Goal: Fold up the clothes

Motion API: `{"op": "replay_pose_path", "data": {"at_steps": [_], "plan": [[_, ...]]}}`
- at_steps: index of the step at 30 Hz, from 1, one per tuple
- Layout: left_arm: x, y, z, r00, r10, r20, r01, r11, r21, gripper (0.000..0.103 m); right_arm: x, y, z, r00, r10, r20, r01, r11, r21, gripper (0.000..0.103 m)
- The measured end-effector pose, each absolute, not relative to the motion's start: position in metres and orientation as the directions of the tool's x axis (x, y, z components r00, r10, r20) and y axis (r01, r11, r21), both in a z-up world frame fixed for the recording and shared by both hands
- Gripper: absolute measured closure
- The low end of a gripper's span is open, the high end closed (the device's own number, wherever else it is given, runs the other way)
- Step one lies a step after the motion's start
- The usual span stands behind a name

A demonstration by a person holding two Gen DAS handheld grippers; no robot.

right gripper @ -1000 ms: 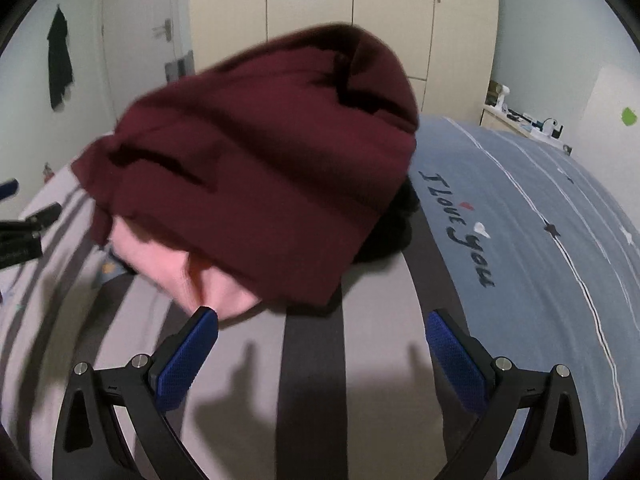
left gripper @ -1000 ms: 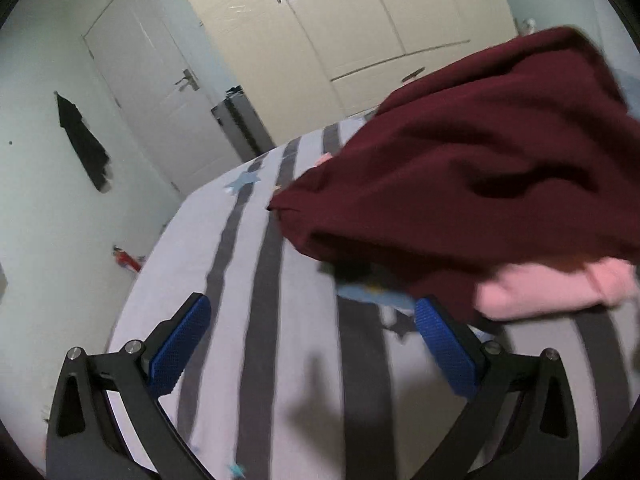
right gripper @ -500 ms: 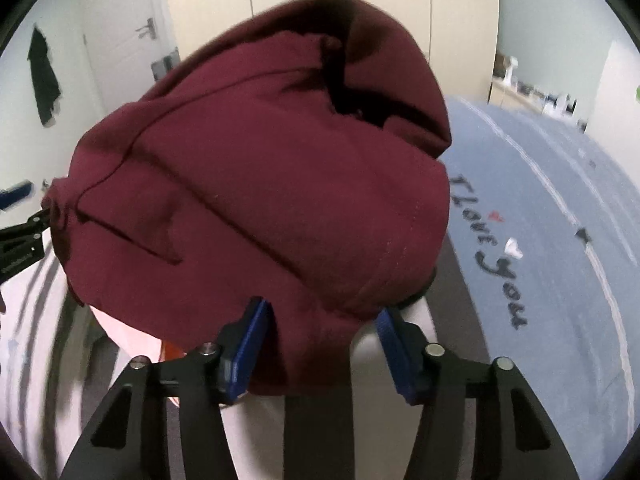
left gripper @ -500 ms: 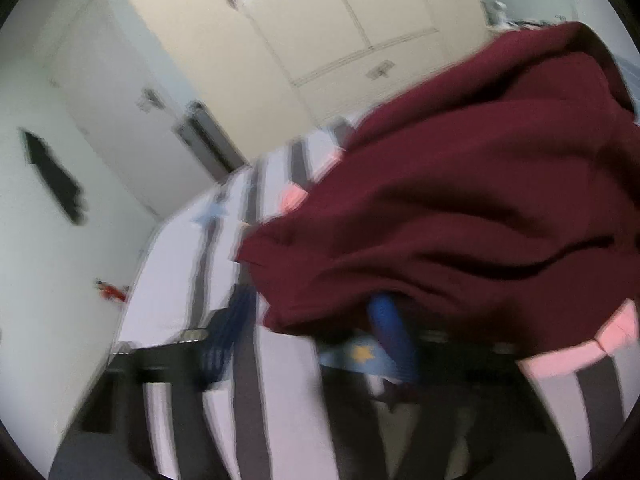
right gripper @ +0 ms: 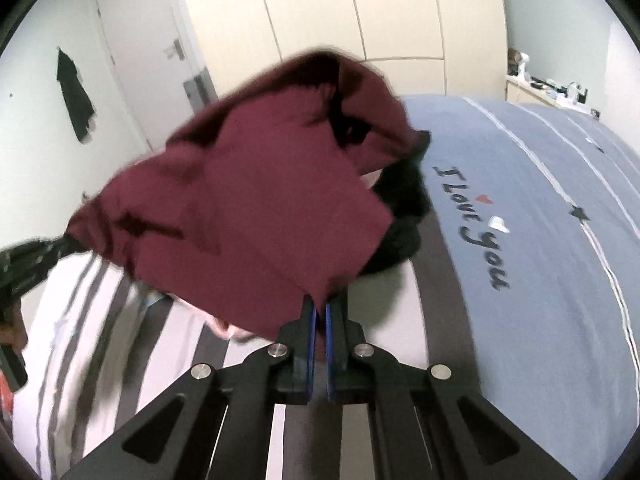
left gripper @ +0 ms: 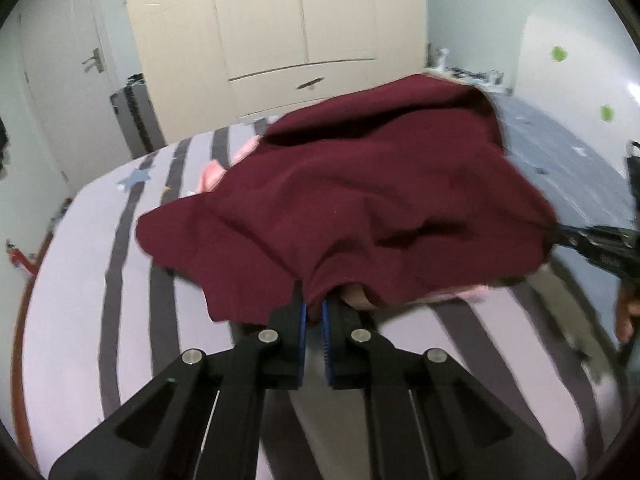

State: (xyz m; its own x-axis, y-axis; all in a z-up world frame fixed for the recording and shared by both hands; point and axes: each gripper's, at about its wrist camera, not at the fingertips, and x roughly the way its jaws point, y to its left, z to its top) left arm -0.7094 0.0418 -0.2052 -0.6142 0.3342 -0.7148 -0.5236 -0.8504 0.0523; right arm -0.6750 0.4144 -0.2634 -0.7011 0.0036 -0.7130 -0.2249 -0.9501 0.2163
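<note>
A dark red garment [left gripper: 360, 200] lies heaped on the striped bed [left gripper: 80, 300], lifted at two near corners. My left gripper [left gripper: 314, 304] is shut on its near hem. In the right wrist view the same dark red garment [right gripper: 248, 208] is stretched, and my right gripper [right gripper: 319, 308] is shut on another corner of it. Each gripper shows at the edge of the other's view, the right gripper [left gripper: 592, 240] at the cloth's right corner, the left gripper [right gripper: 28, 256] at its left corner. Pink clothing [left gripper: 214, 172] and a black garment [right gripper: 400, 216] lie under the red one.
The bed cover is grey-striped on the left and blue [right gripper: 540, 240] with "I Love you" lettering on the right. Cream wardrobe doors [left gripper: 280, 32] and a white door [left gripper: 68, 80] stand behind. A grey suitcase [left gripper: 136, 116] sits by the wall. A cluttered shelf [right gripper: 552, 92] is at the far right.
Both grippers went from wide open to shut on the red garment's near edge. Both then rose, and the cloth now lifts and stretches between them.
</note>
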Motion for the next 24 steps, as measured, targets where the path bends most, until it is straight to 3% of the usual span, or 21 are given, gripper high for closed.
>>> {"op": "replay_pose_path", "data": {"at_steps": [7,16,20,23,24], "plan": [[-0.542,0.002,-0.191,-0.506,0.446,-0.739,-0.557,-0.823,-0.115,0.098,-0.559,0.402,-0.24,-0.689,-0.053,-0.723,-0.198,-0.945,0.258,0.102],[-0.352,-0.013,-0.192,-0.306,0.505,-0.807,-0.468,-0.818,-0.334,0.098,-0.398,0.356,-0.249,-0.512,-0.091,-0.854,-0.203,-0.954,0.223,0.102],[-0.318,-0.005,-0.205,-0.234,0.514,-0.825,-0.448,-0.81,-0.377,0.098,-0.344,0.365,-0.259,-0.427,-0.061,-0.902,-0.263,-0.946,0.188,0.102],[-0.314,-0.01,-0.203,-0.261,0.507,-0.822,-0.412,-0.828,-0.38,0.089,-0.324,0.373,-0.261,-0.394,-0.017,-0.919,-0.315,-0.937,0.153,0.102],[-0.315,-0.013,-0.203,-0.272,0.503,-0.82,-0.393,-0.836,-0.382,0.081,-0.319,0.372,-0.259,-0.384,-0.001,-0.923,-0.33,-0.934,0.138,0.102]]}}
